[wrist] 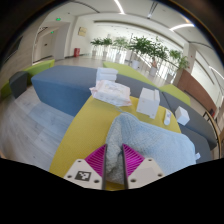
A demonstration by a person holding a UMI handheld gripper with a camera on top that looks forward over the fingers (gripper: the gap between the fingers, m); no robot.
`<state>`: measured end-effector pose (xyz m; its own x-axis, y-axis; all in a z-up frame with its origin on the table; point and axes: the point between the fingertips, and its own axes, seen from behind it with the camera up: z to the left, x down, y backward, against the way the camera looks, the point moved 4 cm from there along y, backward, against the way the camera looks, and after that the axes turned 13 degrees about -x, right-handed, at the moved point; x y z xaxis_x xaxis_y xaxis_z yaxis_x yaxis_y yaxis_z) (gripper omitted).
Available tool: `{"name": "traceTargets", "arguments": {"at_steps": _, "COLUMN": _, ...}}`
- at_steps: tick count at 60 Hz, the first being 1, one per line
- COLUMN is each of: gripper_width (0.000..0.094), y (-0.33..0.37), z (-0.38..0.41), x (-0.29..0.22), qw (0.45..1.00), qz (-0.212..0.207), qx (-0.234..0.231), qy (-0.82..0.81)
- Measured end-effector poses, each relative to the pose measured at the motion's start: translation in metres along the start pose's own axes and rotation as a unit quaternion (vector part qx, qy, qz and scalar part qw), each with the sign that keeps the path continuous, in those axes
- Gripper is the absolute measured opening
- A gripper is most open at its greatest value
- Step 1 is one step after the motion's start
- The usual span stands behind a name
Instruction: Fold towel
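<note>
A grey-blue towel lies on a yellow table, spreading away and to the right from my fingers. My gripper is shut on the towel's near edge; a fold of the cloth runs up between the two magenta pads. The rest of the towel rests flat on the table beyond the fingers.
Several folded white and pale cloths lie farther back on the table, with another pile to the right. A blue surface adjoins the table on the left. Potted plants stand in the room beyond.
</note>
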<state>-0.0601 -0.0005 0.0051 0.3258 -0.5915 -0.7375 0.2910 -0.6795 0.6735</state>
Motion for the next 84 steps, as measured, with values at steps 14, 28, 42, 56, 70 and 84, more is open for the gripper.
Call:
{"name": "traceTargets", "arguments": {"at_steps": 14, "gripper_width": 0.0011, "y": 0.029, "z": -0.023, "x": -0.027, "qw": 0.998, "qz": -0.051, "qx": -0.004, "qy": -0.048}}
{"name": "traceTargets", "arguments": {"at_steps": 28, "gripper_width": 0.0012, "y": 0.115, "z": -0.150, "x": -0.048, "qw": 0.985, "qz": -0.109, "qx": 0.056, "qy": -0.124}}
{"name": "traceTargets", "arguments": {"at_steps": 42, "gripper_width": 0.0031, "y": 0.091, "z": -0.245, "x": 0.063, "qw": 0.982, "qz": 0.002, "qx": 0.108, "qy": -0.157}}
{"name": "traceTargets", "arguments": {"at_steps": 56, "gripper_width": 0.0811, "y": 0.122, "z": -0.254, "x": 0.058, "qw": 0.979, "qz": -0.007, "qx": 0.110, "qy": -0.174}}
{"name": "traceTargets", "arguments": {"at_steps": 70, "gripper_width": 0.0834, "y": 0.217, "z": -0.213, "x": 0.053, "qw": 0.978, "qz": -0.033, "qx": 0.072, "qy": -0.194}}
{"name": "traceTargets", "arguments": {"at_steps": 84, "gripper_width": 0.0832, "y": 0.297, "z": -0.151, "x": 0.057, "qw": 0.983, "qz": -0.060, "qx": 0.059, "qy": -0.165}}
